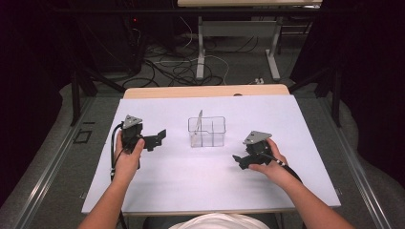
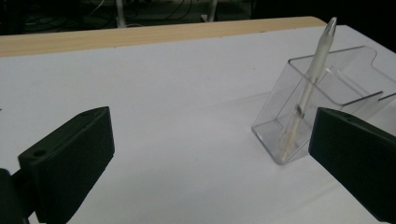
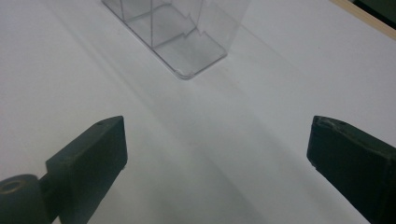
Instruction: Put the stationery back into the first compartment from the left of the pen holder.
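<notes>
A clear organizer stands in the middle of the white desk, and a pale pen leans upright in its left compartment (its tip pokes above the rim). The left gripper sits to the organizer's left, fingers spread wide with nothing between them. The right gripper rests near right of it, fingers also wide apart, and seemingly just above the desk.
</notes>
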Available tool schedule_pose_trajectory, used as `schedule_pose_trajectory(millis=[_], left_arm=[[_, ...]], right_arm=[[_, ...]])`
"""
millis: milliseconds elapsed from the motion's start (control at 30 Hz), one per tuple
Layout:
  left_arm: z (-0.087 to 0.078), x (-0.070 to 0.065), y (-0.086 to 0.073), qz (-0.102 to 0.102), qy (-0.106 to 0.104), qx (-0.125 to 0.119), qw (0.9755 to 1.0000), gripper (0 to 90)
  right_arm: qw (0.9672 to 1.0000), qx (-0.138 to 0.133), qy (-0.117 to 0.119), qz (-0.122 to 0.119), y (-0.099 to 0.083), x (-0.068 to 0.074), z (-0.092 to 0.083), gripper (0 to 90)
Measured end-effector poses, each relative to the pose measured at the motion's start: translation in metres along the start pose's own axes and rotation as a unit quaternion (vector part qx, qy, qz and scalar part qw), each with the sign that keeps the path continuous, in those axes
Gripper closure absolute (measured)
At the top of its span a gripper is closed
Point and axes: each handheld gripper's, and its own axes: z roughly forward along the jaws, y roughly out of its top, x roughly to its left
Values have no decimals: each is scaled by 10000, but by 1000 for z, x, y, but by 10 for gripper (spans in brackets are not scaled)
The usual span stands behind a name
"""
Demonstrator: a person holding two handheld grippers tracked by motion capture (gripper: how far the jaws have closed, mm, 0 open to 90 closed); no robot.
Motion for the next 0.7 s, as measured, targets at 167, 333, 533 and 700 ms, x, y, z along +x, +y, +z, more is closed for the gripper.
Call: schedule_pose_trajectory(millis=[167,333,533,700], left_arm=[[3,8,-10,0,52,183,9998,3],[11,14,-19,-7,71,413,9991,3],[18,14,-29,215,153,690,9973,4],[21,16,-32,228,158,782,9966,3]], right_arm=[[9999,-69,-50,147,-1,-5,-1,46],[9997,6,-92,243,-3,-9,-2,46],[9995,9,-94,317,-4,-11,-1,46],[9994,-20,-115,322,-5,-11,0,46]])
